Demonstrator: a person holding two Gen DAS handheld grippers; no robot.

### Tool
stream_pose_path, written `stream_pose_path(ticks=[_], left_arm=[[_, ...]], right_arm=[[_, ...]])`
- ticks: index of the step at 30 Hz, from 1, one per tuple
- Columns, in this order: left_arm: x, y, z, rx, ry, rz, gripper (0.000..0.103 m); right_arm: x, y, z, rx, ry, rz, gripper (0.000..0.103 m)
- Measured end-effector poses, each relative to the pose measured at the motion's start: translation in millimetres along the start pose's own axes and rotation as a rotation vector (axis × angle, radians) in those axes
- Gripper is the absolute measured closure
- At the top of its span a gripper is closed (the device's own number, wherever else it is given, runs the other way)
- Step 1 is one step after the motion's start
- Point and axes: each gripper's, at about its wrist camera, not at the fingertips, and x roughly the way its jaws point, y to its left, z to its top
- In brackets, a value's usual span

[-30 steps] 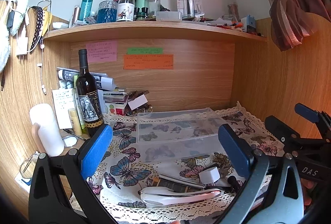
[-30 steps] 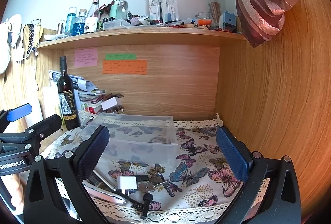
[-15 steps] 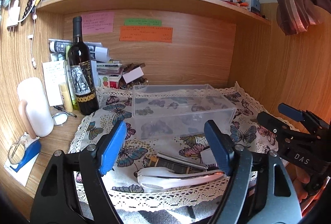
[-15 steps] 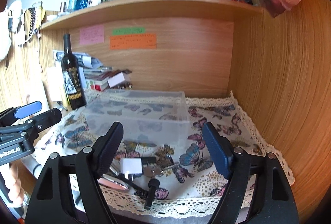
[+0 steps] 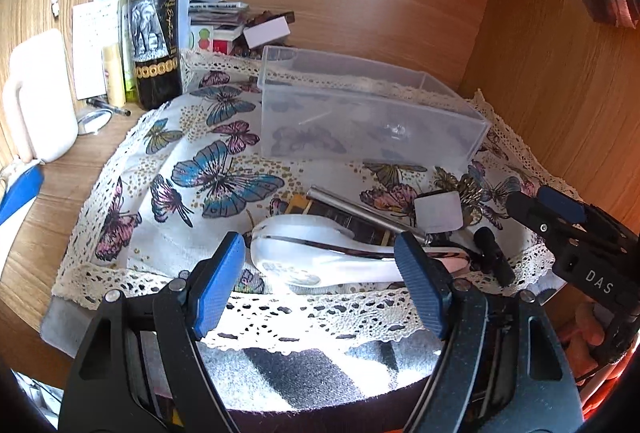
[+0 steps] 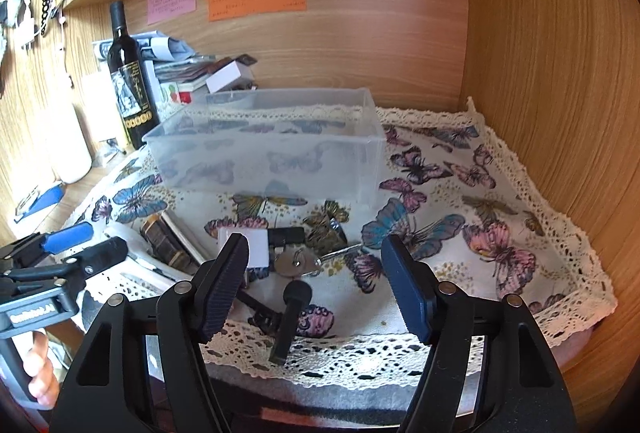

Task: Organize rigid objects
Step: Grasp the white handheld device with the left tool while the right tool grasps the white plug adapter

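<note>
The left hand-held gripper [image 5: 320, 273] fills the bottom of its view, its blue pads spread with nothing pinched between them; beyond the gap lies a white spoon-shaped object [image 5: 316, 253] on the lace hem of the butterfly cloth [image 5: 216, 169]. Just behind that object lie a dark flat bar [image 5: 344, 219] and a metal rod [image 5: 360, 209], both running down to the right, and at the rod's right end a small white block [image 5: 438, 211]. Right of that, a black screw-like piece [image 5: 494, 253] rests on the lace. Further up, mid-frame, a clear plastic box [image 5: 360, 113] stands on the cloth, open at the top; nothing can be made out inside. At upper left a dark wine bottle [image 5: 156, 21] stands upright on the wooden worktop [image 5: 36, 225], with a white jug [image 5: 40, 97] at the left edge.

The right hand-held gripper [image 6: 316, 281] sits low in its own view, its jaws closing, the pads not pressing anything. Between and just past them lie a black bolt [image 6: 290, 317], a silver key [image 6: 296, 263] and the white block [image 6: 244, 245]. The clear box [image 6: 272, 153] stands behind, left of centre, and the left gripper [image 6: 68, 253] shows at the left edge with a person's fingers [image 6: 38, 381] beneath it.
</note>
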Motion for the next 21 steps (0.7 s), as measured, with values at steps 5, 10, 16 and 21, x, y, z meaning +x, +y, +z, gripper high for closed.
stream_pose_path(ticks=[5, 10, 16, 21], left_arm=[[10.5, -1.4, -3.2, -0.025, 0.007, 0.009, 0.025], [17.2, 1.7, 1.4, -0.05, -0.001, -0.007, 0.024], [32.0, 13.0, 12.6, -0.113, 0.045, -0.087, 0.023], [39.2, 6.0, 18.9, -0.088, 0.062, -0.066, 0.023]], right_arm=[[14.2, 11.3, -2.2, -0.024, 0.037, 0.054, 0.042], [30.2, 22.5, 0.6, -0.052, 0.079, 0.095, 0.046], [48.9, 24.4, 4.2, -0.051, 0.141, 0.135, 0.053], [64.3, 21.2, 2.0, -0.006, 0.202, 0.197, 0.064]])
